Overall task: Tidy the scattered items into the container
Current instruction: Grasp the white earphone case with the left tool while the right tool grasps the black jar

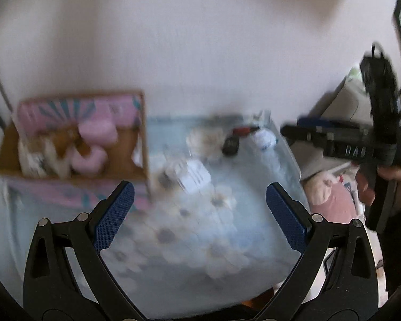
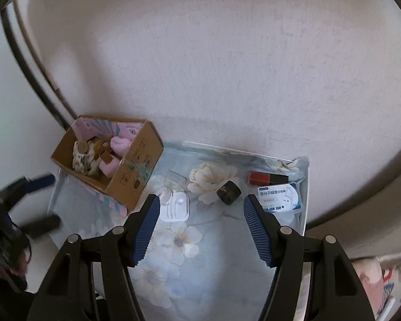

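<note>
A cardboard box (image 2: 136, 160) with pink lining stands at the far left of a floral cloth (image 2: 189, 256); it holds pink soft items and a brown-and-white toy. It also shows, blurred, in the left wrist view (image 1: 136, 171). On the cloth lie a white earphone case (image 2: 175, 208), a clear small case (image 2: 177, 179), a black jar (image 2: 228, 192), a red and black stick (image 2: 267, 178) and a blue-white packet (image 2: 279, 196). My right gripper (image 2: 200, 206) is open and empty above the cloth. My left gripper (image 1: 199, 195) is open and empty, near the box.
A white wall (image 2: 227, 67) rises right behind the cloth. The right gripper (image 1: 361, 144) appears at the right of the left wrist view. Pink and white soft items (image 1: 331, 195) lie beyond the cloth's right edge. The left gripper's fingers (image 2: 37, 182) show at the left.
</note>
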Demonstrator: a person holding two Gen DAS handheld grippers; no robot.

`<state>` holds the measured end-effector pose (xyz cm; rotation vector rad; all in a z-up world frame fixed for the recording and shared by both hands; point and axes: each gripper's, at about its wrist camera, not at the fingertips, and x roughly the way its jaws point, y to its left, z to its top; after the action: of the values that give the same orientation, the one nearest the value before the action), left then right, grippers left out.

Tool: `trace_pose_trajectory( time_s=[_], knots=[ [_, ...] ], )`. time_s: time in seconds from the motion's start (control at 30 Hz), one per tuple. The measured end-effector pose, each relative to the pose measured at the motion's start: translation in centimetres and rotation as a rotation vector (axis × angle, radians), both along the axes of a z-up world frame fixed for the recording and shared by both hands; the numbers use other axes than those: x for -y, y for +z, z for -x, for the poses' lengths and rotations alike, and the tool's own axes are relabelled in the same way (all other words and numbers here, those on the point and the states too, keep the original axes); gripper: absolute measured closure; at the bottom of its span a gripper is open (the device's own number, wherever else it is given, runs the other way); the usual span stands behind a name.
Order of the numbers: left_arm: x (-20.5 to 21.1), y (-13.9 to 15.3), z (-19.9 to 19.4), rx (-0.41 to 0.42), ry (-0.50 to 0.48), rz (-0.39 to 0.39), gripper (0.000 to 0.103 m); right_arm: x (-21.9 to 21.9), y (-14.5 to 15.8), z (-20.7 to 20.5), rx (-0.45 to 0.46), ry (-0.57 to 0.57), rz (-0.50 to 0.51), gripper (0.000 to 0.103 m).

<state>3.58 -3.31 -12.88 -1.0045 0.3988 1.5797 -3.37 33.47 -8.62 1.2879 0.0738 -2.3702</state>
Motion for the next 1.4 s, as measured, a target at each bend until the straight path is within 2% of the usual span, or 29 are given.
trace_pose_trajectory(
  time_s=[0.07,0.17,0.37,0.43,0.5,0.6,0.8,0.83,1.0,1.03,1.13,1.17,1.2,1.3,1.4],
  knots=[
    [-0.7,-2.2,-1.4,0.031,0.034,0.03,0.004,-0.1,-1.0,0.7,-0.006,0.05,-0.013,0.042],
    [-2.1,-6.1,-3.0,0.057,0.156,0.07,0.004,-0.3,-2.8,2.0,-0.004,0.122,-0.044,0.042],
    [-6.4,-11.5,-4.7,-0.125,0.358,0.135,0.004,-0.2,-7.4,5.0,-0.007,0.259,-0.073,0.042],
    [-7.6,-13.0,-4.7,-0.123,0.388,0.167,0.004,0.0,-8.7,5.6,-0.016,0.301,-0.091,0.042],
    [-8.6,-14.2,-4.9,-0.11,0.397,0.189,0.004,0.0,-9.7,6.1,-0.018,0.335,-0.101,0.042],
    [-9.8,-15.4,-5.4,-0.137,0.406,0.202,0.004,0.0,-10.8,6.6,-0.018,0.37,-0.119,0.042],
    [-10.8,-16.9,-5.0,-0.113,0.429,0.237,0.004,0.6,-12.6,7.7,-0.013,0.432,-0.148,0.042],
    [-10.9,-17.0,-5.1,-0.131,0.428,0.243,0.004,0.7,-12.8,7.9,-0.014,0.44,-0.153,0.042],
    [-11.1,-17.2,-5.0,-0.141,0.408,0.226,0.006,1.6,-14.0,8.3,-0.034,0.483,-0.182,0.042],
    [-11.0,-17.2,-5.0,-0.144,0.41,0.219,0.011,1.7,-14.1,8.3,-0.037,0.488,-0.188,0.043],
    [-10.5,-17.0,-4.9,-0.157,0.401,0.199,0.029,2.2,-14.8,8.4,-0.039,0.503,-0.219,0.067],
    [-10.4,-16.9,-4.8,-0.159,0.393,0.191,0.039,2.4,-15.0,8.4,-0.034,0.508,-0.23,0.071],
    [-10.4,-16.9,-4.8,-0.162,0.387,0.185,0.043,2.6,-15.2,8.3,-0.034,0.514,-0.247,0.071],
    [-10.2,-16.9,-4.5,-0.146,0.35,0.175,0.043,3.0,-15.6,7.8,-0.057,0.525,-0.3,0.074],
    [-9.8,-16.8,-4.2,-0.109,0.323,0.17,0.043,2.6,-15.2,7.7,-0.045,0.504,-0.274,0.075]
  ],
)
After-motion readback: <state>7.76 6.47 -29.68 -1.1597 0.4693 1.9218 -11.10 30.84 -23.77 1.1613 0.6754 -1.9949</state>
